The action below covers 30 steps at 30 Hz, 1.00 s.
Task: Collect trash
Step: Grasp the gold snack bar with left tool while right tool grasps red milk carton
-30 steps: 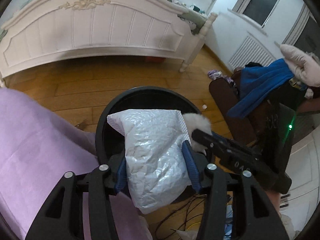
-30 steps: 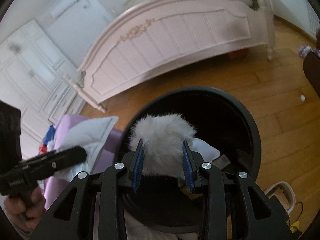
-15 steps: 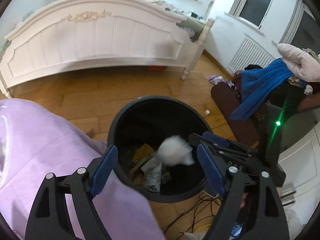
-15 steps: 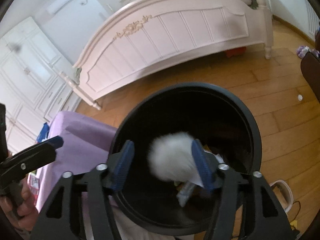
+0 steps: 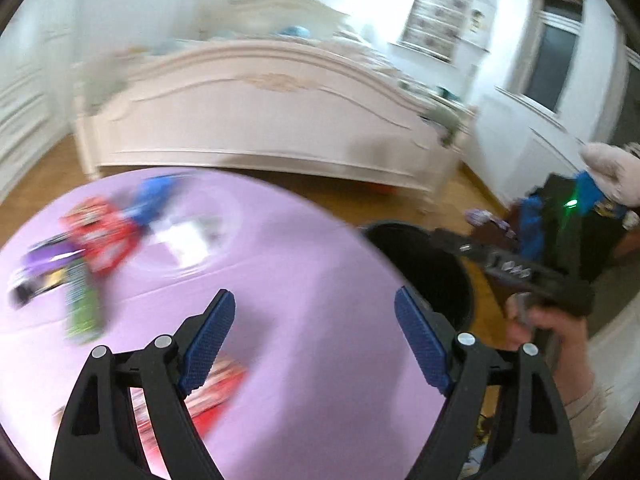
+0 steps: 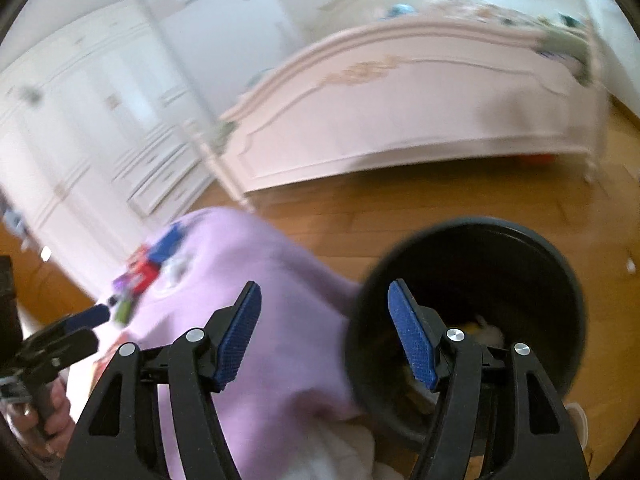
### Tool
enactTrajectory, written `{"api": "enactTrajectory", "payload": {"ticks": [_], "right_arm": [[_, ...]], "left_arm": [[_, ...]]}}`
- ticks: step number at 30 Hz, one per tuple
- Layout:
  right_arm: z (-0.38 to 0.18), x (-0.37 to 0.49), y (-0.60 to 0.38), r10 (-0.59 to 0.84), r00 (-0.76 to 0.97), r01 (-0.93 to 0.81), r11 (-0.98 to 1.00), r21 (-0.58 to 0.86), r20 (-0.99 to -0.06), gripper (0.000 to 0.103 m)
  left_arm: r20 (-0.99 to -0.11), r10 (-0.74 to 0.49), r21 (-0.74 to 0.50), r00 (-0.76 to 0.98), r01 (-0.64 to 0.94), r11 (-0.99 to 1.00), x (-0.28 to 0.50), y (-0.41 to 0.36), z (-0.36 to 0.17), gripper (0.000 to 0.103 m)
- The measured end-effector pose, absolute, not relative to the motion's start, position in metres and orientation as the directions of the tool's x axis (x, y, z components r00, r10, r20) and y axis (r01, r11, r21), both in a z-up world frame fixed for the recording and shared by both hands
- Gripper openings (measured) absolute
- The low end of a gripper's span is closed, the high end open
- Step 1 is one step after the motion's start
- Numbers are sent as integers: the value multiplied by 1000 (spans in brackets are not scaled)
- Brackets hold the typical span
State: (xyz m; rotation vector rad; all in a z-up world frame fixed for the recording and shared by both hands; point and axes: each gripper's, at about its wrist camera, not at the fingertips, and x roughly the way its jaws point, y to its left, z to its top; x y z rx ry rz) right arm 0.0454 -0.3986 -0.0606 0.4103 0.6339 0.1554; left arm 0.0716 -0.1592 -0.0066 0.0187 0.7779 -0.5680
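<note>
Purple cloth-covered table (image 5: 320,280) lies beneath two empty, spread grippers, left (image 5: 314,330) and right (image 6: 324,332); one black round bin (image 6: 560,280) behind right jaw; wrapper labels blurred.

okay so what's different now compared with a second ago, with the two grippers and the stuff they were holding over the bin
Both let go: the left gripper dropped its white plastic bag and the right gripper its white fluffy ball into the black bin. Their jaws have just been opening and now stand empty. Both swung away toward the purple table. Wrappers there, the bin and the bed stayed put.
</note>
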Motion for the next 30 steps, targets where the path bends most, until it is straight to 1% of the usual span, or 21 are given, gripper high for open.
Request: {"api": "enactTrajectory", "payload": {"ticks": [5, 7, 10, 11, 12, 14, 15, 16, 17, 18, 20, 23, 26, 30], "right_arm": [[-39, 54, -320, 399, 727, -224, 907, 356, -559, 67], [-32, 56, -284, 439, 688, -302, 897, 322, -577, 81], [-30, 55, -245, 474, 645, -379, 880, 288, -599, 83], [-31, 55, -230, 477, 626, -399, 876, 272, -616, 85], [-32, 55, -221, 476, 617, -409, 874, 262, -626, 93], [-37, 53, -199, 474, 598, -433, 870, 238, -646, 95], [-39, 53, -188, 473, 584, -445, 866, 227, -660, 95], [-41, 53, -182, 471, 578, -451, 865, 220, -667, 95], [-43, 53, -172, 463, 567, -461, 864, 203, -681, 95], [-46, 50, -167, 457, 563, -467, 863, 191, -689, 95], [-50, 51, -157, 438, 558, -474, 866, 163, -705, 95], [-55, 54, -148, 419, 550, -473, 869, 144, -722, 95], [-60, 59, -142, 402, 537, -465, 875, 138, -741, 95], [-68, 65, -134, 390, 517, -471, 873, 128, -762, 95]], "left_arm": [[-692, -325, -144, 644, 319, 937, 54, -66, -14, 82], [-708, -264, -119, 655, 257, 959, 48, -34, -20, 82], [-734, -206, -96, 648, 202, 975, 38, -1, -32, 82], [-746, -190, -87, 639, 189, 978, 36, 8, -36, 82], [-754, -178, -78, 632, 183, 980, 34, 13, -40, 81], [-768, -160, -59, 620, 180, 982, 30, 21, -47, 80], [-774, -155, -52, 614, 184, 982, 28, 25, -51, 77], [-780, -158, -52, 606, 188, 981, 29, 26, -54, 70], [-784, -161, -55, 600, 191, 980, 27, 27, -56, 65], [-787, -168, -61, 594, 195, 979, 27, 29, -58, 63], [-789, -172, -64, 590, 199, 978, 25, 29, -62, 55], [-793, -190, -74, 578, 217, 973, 27, 28, -66, 47], [-793, -198, -72, 576, 234, 970, 28, 26, -67, 43], [-795, -214, -89, 568, 241, 967, 30, 28, -67, 43]]}}
